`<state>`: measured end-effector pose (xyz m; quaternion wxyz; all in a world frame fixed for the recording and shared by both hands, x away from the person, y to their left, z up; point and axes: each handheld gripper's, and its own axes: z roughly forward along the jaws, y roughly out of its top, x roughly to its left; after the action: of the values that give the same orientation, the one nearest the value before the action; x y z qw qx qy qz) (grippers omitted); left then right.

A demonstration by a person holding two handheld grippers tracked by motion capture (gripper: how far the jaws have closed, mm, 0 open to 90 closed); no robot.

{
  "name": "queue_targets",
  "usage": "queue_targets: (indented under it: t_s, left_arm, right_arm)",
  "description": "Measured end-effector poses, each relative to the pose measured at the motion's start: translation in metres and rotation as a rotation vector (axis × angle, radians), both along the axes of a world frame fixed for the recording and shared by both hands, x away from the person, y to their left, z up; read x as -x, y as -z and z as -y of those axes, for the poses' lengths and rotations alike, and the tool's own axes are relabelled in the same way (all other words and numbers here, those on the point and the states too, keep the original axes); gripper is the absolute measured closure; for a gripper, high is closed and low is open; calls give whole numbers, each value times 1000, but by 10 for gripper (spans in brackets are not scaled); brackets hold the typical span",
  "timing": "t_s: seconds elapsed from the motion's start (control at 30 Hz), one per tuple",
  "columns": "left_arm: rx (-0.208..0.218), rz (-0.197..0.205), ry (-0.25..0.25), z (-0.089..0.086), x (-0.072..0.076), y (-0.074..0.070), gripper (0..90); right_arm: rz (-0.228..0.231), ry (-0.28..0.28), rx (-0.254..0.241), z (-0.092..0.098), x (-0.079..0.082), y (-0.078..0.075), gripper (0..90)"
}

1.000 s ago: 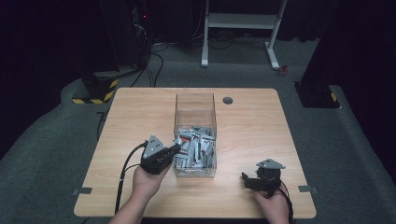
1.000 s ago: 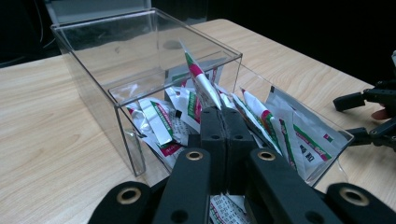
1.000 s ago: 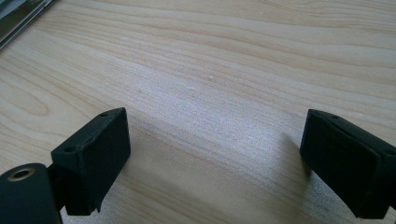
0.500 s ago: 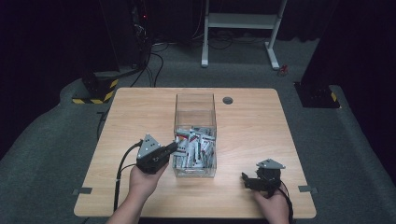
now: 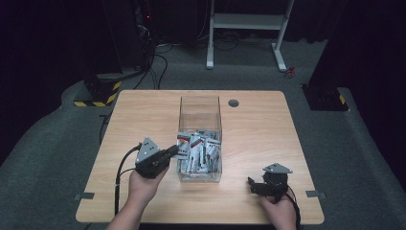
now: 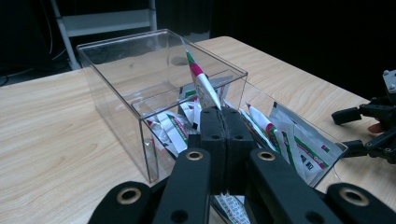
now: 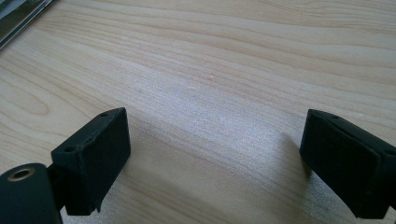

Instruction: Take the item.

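A clear plastic box (image 5: 200, 99) with two compartments stands mid-table; its near compartment holds several white sachets (image 5: 203, 151) with red and green print, and its far one looks bare. My left gripper (image 5: 176, 151) hovers at the box's near left corner, shut on one sachet (image 5: 182, 142). In the left gripper view that sachet (image 6: 201, 81) sticks up from the closed left gripper (image 6: 224, 112) in front of the box (image 6: 121, 84). My right gripper (image 5: 252, 186) rests low near the table's front right, open. In the right gripper view, bare wood lies between the jaws of the right gripper (image 7: 215, 158).
The wooden table (image 5: 258, 129) has a round cable hole (image 5: 233, 102) behind the box. A cable (image 5: 119, 177) trails from the left gripper toward the front edge. A white stand (image 5: 249, 28) sits on the floor beyond the table.
My left gripper has drawn back to the left, away from the box, with the sachet in its jaws. The right gripper has stayed still.
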<state>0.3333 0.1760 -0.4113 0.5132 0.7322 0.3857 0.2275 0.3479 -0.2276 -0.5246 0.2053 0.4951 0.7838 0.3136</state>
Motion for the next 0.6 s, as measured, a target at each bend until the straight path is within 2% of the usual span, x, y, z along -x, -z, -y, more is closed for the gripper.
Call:
queue_targets:
  t_s: [0.6]
  left_arm:
    - [3, 25, -38, -16, 5, -3, 891]
  right_arm:
    - [0, 0, 0, 0, 0, 0, 83]
